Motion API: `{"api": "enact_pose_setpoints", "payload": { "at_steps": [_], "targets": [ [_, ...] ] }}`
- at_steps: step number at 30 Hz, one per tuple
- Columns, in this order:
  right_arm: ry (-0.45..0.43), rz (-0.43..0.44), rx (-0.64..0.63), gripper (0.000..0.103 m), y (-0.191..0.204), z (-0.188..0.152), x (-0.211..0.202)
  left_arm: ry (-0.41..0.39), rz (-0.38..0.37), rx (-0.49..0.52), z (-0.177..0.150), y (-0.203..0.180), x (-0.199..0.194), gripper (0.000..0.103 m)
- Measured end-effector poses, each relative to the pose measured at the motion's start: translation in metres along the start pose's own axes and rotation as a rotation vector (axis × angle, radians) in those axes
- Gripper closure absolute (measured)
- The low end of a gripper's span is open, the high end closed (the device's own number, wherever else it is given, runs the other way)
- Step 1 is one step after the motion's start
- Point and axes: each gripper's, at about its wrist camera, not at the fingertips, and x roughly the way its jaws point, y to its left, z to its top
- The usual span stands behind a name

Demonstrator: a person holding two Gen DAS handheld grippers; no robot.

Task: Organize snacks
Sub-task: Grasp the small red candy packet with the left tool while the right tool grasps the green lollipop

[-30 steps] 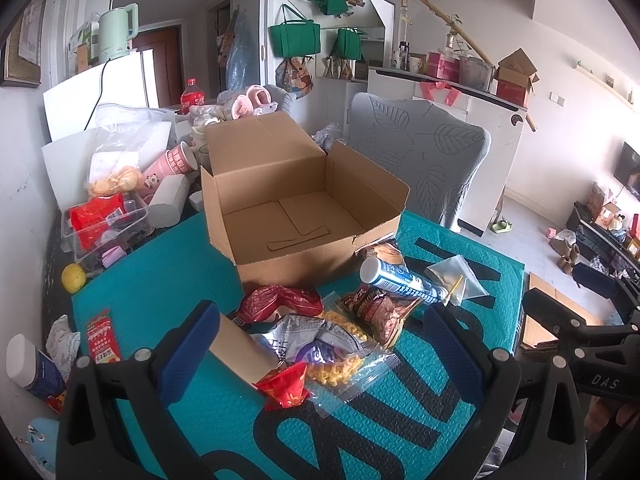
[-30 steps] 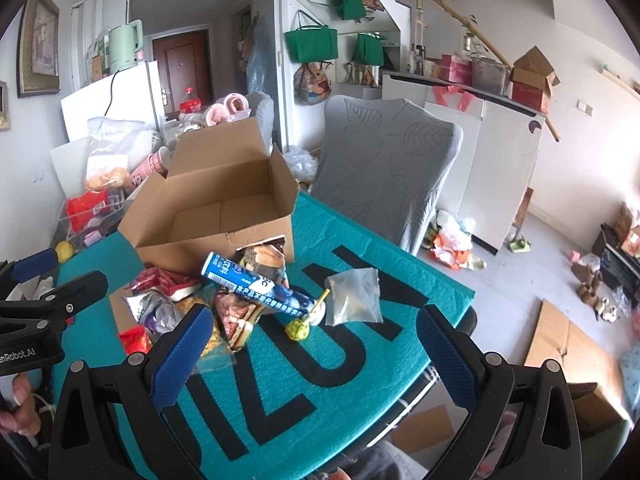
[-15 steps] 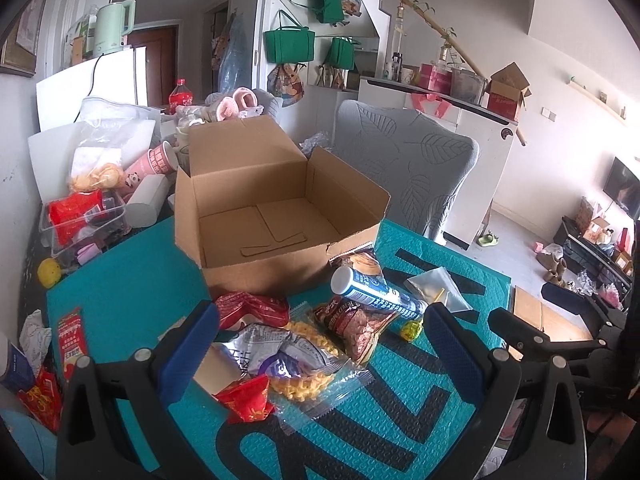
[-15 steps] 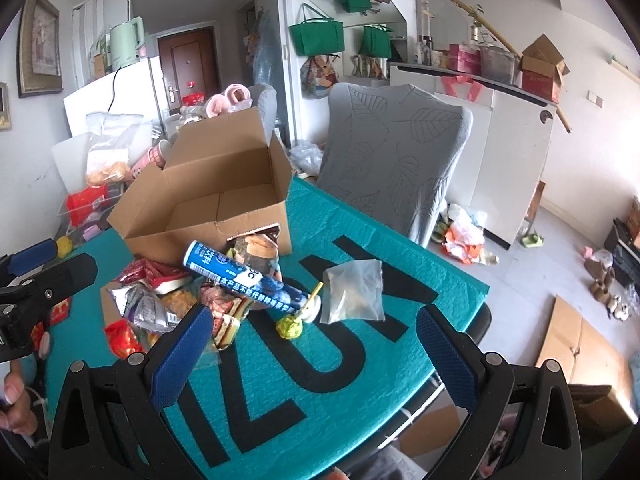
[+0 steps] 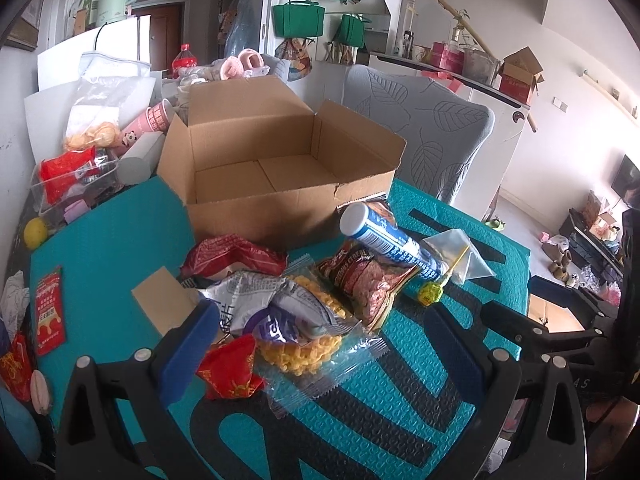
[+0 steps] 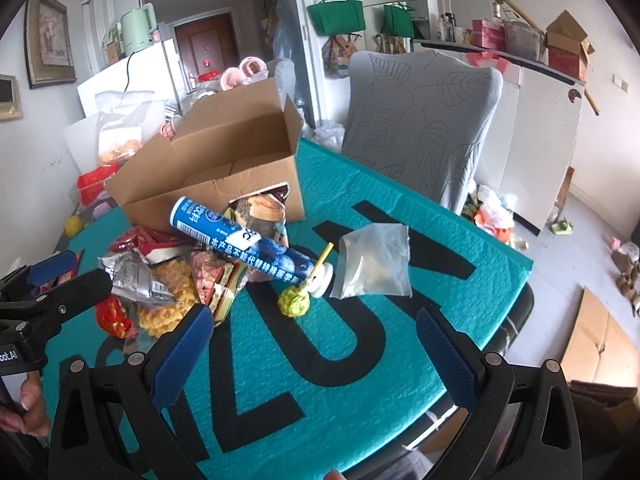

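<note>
Both grippers have eased closer to the snack pile (image 5: 304, 292), which lies just in front of the empty cardboard box (image 5: 276, 168) on the teal mat (image 6: 360, 360). A blue tube (image 6: 248, 246) rests across the pile, one end near the box's front wall; a yellow-green lollipop (image 6: 295, 302) and a clear bag (image 6: 376, 262) sit further from the box. The left gripper (image 5: 324, 340) and right gripper (image 6: 312, 348) are spread wide, holding nothing. This looks like the approach before the first pick; next, one must close on a packet and lift it into the box.
</note>
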Motion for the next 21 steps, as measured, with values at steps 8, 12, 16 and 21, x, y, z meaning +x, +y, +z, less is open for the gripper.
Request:
{"api": "enact_pose_setpoints", "payload": {
  "at_steps": [8, 12, 16, 21],
  "targets": [
    [0.013, 0.060, -0.006, 0.000, -0.003, -0.011, 0.024, 0.028, 0.032, -0.071, -0.019, 0.016, 0.016, 0.000],
    [0.029, 0.074, -0.024, 0.000, -0.003, -0.012, 0.033, 0.048, 0.117, -0.118, -0.029, 0.030, 0.018, 0.000],
    [0.032, 0.090, -0.042, 0.000, 0.002, -0.010, 0.041, 0.066, 0.179, -0.193, -0.040, 0.049, 0.019, 0.000],
    [0.044, 0.109, -0.051, 0.000, 0.007, -0.008, 0.051, 0.113, 0.113, -0.267, -0.048, 0.061, 0.028, 0.018]
  ]
}}
